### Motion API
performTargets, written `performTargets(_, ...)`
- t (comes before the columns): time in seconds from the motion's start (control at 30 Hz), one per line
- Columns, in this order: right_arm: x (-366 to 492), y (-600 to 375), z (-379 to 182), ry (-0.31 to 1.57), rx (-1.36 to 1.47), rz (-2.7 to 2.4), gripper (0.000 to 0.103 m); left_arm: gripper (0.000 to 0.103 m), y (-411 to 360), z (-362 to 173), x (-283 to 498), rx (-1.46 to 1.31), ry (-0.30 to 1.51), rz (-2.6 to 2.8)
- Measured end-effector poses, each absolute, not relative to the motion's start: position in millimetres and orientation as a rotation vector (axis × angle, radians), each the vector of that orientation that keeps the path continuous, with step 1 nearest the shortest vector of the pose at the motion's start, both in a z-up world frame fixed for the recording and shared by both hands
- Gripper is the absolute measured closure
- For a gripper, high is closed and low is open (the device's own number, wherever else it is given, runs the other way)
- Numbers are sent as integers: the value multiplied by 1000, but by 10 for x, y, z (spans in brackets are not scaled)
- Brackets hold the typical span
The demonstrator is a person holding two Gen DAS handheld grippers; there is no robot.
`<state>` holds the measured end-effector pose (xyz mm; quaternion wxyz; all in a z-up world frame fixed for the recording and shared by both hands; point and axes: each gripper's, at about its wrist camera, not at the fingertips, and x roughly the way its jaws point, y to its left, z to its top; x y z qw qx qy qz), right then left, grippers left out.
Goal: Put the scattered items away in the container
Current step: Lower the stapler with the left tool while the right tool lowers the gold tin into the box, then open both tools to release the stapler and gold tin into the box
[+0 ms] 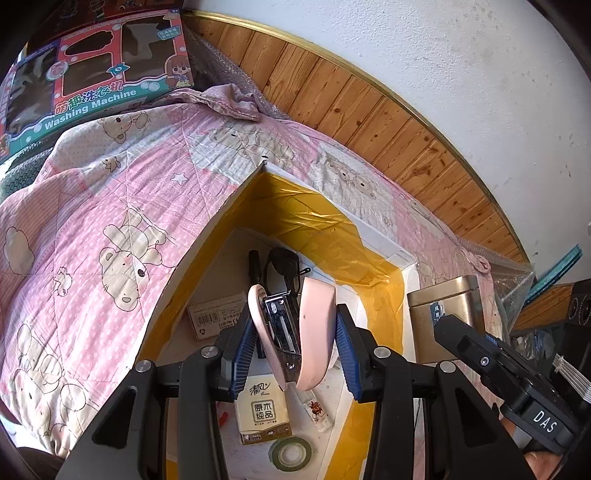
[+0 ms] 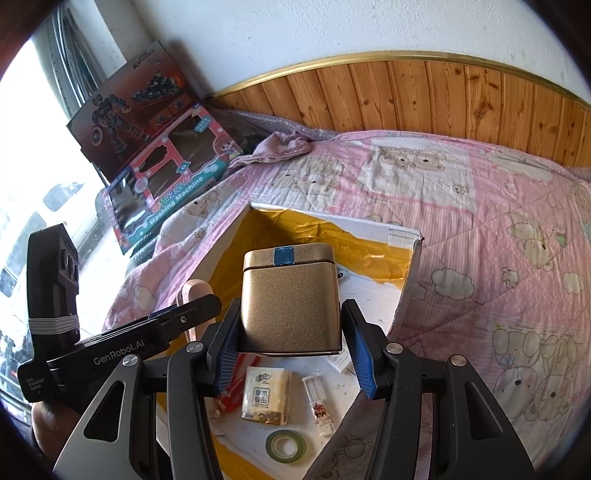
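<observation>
1. Covering most of both views, a pink bear-print quilt (image 2: 480, 229) is seen as the working surface, backed by wood panelling (image 2: 443, 96) under a white wall (image 2: 332, 26).
2. Two toy boxes (image 2: 162, 147) are propped at the upper left of the right wrist view, beside a bright window.
3. A white box lined with yellow tape (image 1: 325, 229) lies open on the quilt at lower centre; a tissue pack (image 2: 266, 393), a green tape roll (image 2: 285, 445) and a small clear vial (image 2: 320, 402) are seen on its floor.
4. A pink stapler (image 1: 295, 332) is pinched between the blue pads of the left gripper (image 1: 293, 350), held above the box interior.
5. A gold tin (image 2: 291, 299) is clamped by the right gripper (image 2: 295, 350), also over the box.
6. The two grippers are close together, side by side; open quilt is left to the right of the box's torn corner in the right wrist view.
</observation>
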<state>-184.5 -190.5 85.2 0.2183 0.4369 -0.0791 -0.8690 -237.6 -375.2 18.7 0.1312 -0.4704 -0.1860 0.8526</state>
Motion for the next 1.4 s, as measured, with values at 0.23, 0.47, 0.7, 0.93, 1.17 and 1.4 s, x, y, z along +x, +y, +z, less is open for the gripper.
performTargets(0.23, -2071, -1892, 706, -241, 1277, -2386, 48, 60, -3698, 163, -2552, -1370, -510, 2493)
performTargets(0.47, -2263, -1908, 553, -187, 1329, -2371, 48, 60, -3611, 37, -2553, -1421, -480, 2454)
performTargets(0.7, -2404, -2007, 444, -91, 1346, -2363, 48, 60, -3506, -68, -2576, -1472, -463, 2426)
performTargets(0.93, -2509, -2087, 309, -26, 1365, -2362, 48, 60, -3517, -184, -2557, -1545, -439, 2431)
performTargets(1.17, -2509, -2083, 312, 4, 1331, -2359, 47, 53, -3592, -203, -2549, -1588, -454, 2430)
performTargets(1.4, -2243, -2037, 463, 10, 1302, -2327, 47, 53, -3657, -25, -2272, -1534, -366, 2513)
